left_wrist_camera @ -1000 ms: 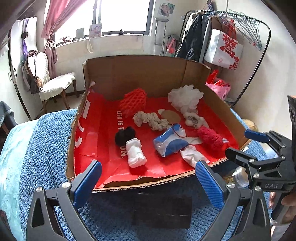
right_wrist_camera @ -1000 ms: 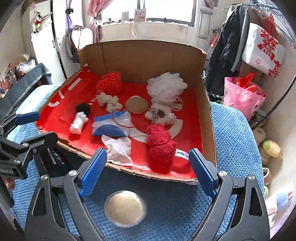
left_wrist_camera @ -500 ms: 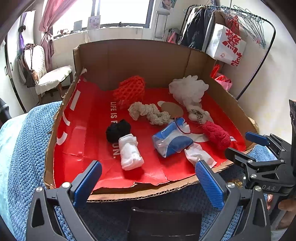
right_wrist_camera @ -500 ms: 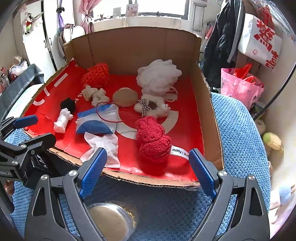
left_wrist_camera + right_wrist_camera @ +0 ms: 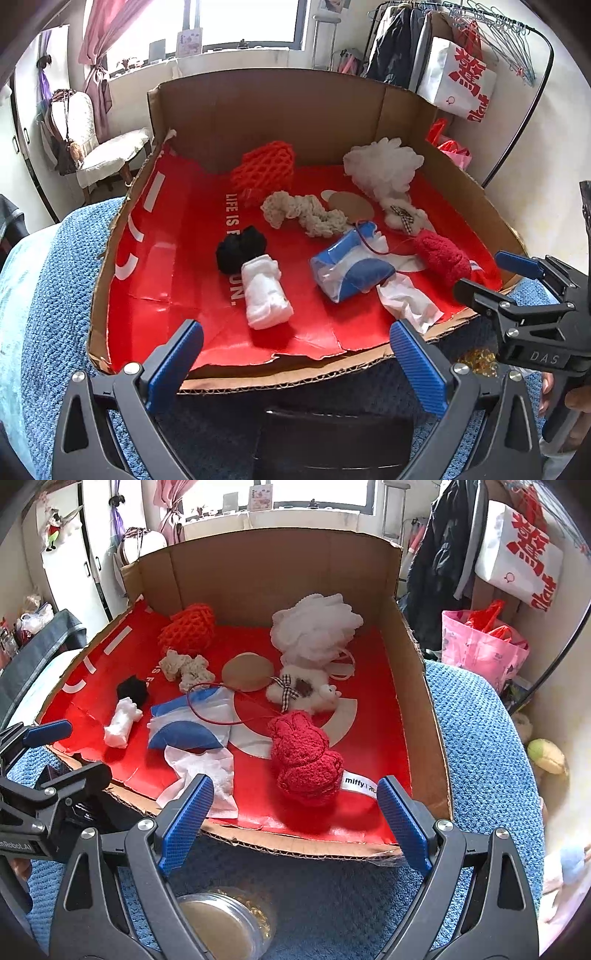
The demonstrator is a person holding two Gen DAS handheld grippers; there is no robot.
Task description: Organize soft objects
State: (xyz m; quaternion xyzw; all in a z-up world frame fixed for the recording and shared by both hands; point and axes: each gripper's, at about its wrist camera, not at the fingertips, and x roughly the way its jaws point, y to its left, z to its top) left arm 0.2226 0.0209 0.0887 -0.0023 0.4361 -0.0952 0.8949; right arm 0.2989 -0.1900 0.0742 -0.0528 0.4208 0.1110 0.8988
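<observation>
Both my grippers, left (image 5: 295,363) and right (image 5: 295,821), hang spread wide and empty at the cardboard tray's (image 5: 424,716) near edge. Sorting looks barely begun: soft things lie scattered inside. A fuzzy red knit bunny (image 5: 304,757) sits nearest, toward the near right corner.

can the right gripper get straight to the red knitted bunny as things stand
Probably yes: the right gripper is open and the red knitted bunny lies just ahead between its fingers, near the box's low front edge, with nothing on top.
</observation>
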